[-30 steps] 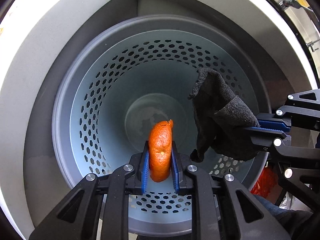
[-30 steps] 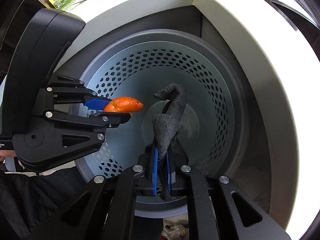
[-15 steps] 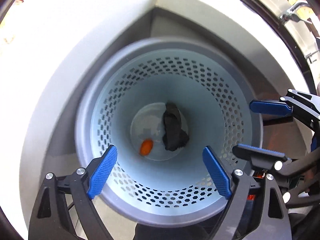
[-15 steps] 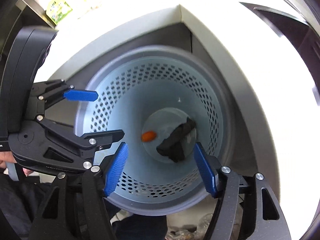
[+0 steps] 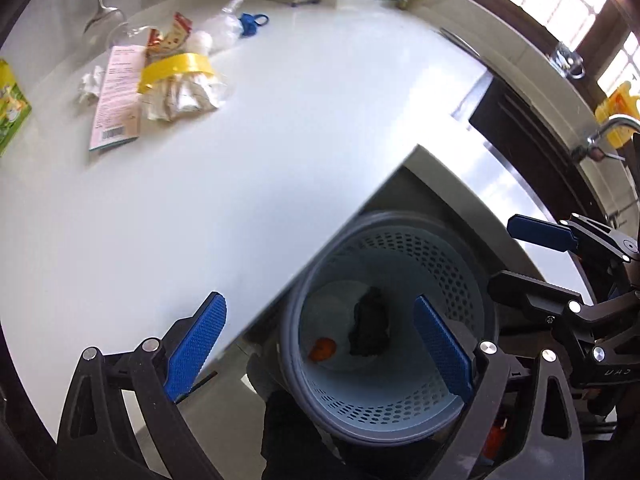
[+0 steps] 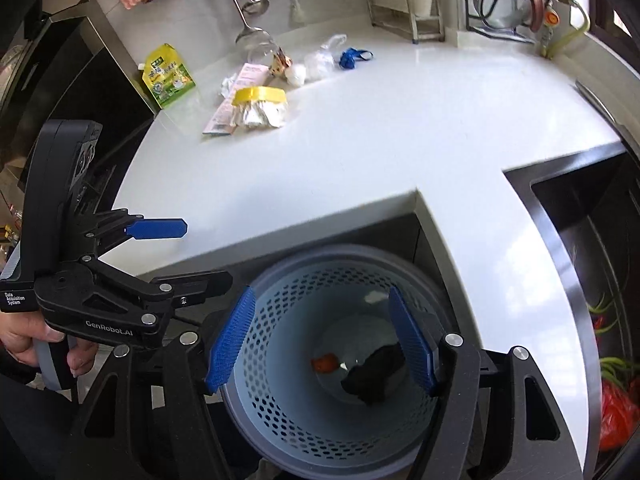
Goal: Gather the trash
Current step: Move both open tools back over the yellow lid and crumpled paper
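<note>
A pale blue perforated bin (image 5: 460, 280) (image 6: 280, 320) stands below the white counter's inner corner. On its bottom lie an orange peel (image 5: 323, 349) (image 6: 325, 363) and a black cloth (image 5: 370, 329) (image 6: 374, 374). My left gripper (image 5: 320, 338) (image 6: 180, 252) is open and empty, above the bin's left rim. My right gripper (image 6: 322, 340) (image 5: 532, 258) is open and empty above the bin. Trash lies far back on the counter: a pink paper packet (image 5: 117, 98) (image 6: 232, 100), a crumpled white wrapper with a yellow band (image 5: 180, 84) (image 6: 260, 108), clear plastic (image 5: 224, 28) (image 6: 320, 62) and a blue ring (image 5: 252, 22) (image 6: 352, 57).
A green pouch (image 6: 168, 76) (image 5: 8, 108) leans at the counter's left end. Ladles (image 6: 252, 32) hang on the back wall, with a metal rack (image 6: 408, 8) beside them. A dark sink (image 6: 592, 240) with red and green scraps lies to the right.
Both grippers opened and dropped the orange peel and the black cloth into the bin. Both then lifted and tilted back, so the counter has come into view.
</note>
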`<state>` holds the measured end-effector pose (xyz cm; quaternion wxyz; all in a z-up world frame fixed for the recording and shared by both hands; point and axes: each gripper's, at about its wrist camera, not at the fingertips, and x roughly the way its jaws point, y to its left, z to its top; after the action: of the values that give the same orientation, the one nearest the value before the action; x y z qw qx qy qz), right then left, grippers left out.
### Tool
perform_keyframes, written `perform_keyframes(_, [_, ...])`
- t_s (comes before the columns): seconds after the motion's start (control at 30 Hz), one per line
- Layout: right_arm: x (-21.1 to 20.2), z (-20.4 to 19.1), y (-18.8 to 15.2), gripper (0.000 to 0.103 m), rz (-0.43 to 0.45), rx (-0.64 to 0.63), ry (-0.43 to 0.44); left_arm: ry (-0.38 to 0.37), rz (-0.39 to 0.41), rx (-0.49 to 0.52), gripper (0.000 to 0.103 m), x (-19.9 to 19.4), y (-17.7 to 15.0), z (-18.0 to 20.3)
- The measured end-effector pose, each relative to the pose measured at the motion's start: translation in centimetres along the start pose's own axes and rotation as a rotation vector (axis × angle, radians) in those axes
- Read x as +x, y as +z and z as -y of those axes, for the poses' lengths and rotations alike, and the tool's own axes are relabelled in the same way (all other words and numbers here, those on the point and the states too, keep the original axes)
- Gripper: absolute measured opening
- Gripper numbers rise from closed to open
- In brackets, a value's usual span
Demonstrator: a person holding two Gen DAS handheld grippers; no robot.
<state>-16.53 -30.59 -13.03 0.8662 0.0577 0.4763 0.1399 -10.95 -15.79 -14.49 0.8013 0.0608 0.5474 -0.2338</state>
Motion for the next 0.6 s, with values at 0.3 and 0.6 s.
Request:
perform_keyframes(0.3, [0.6, -3.7, 9.6, 0.07, 0.066, -0.216, 0.016, 0.054, 0.072, -0.13, 0.093, -4.6, 2.8, -6.6])
perform_keyframes(0.6, [6.7, -8.0, 17.7, 0.078, 0.067, -0.407, -0.011, 0.056, 0.072, -0.188, 0.093, -5.1, 3.5, -11.3])
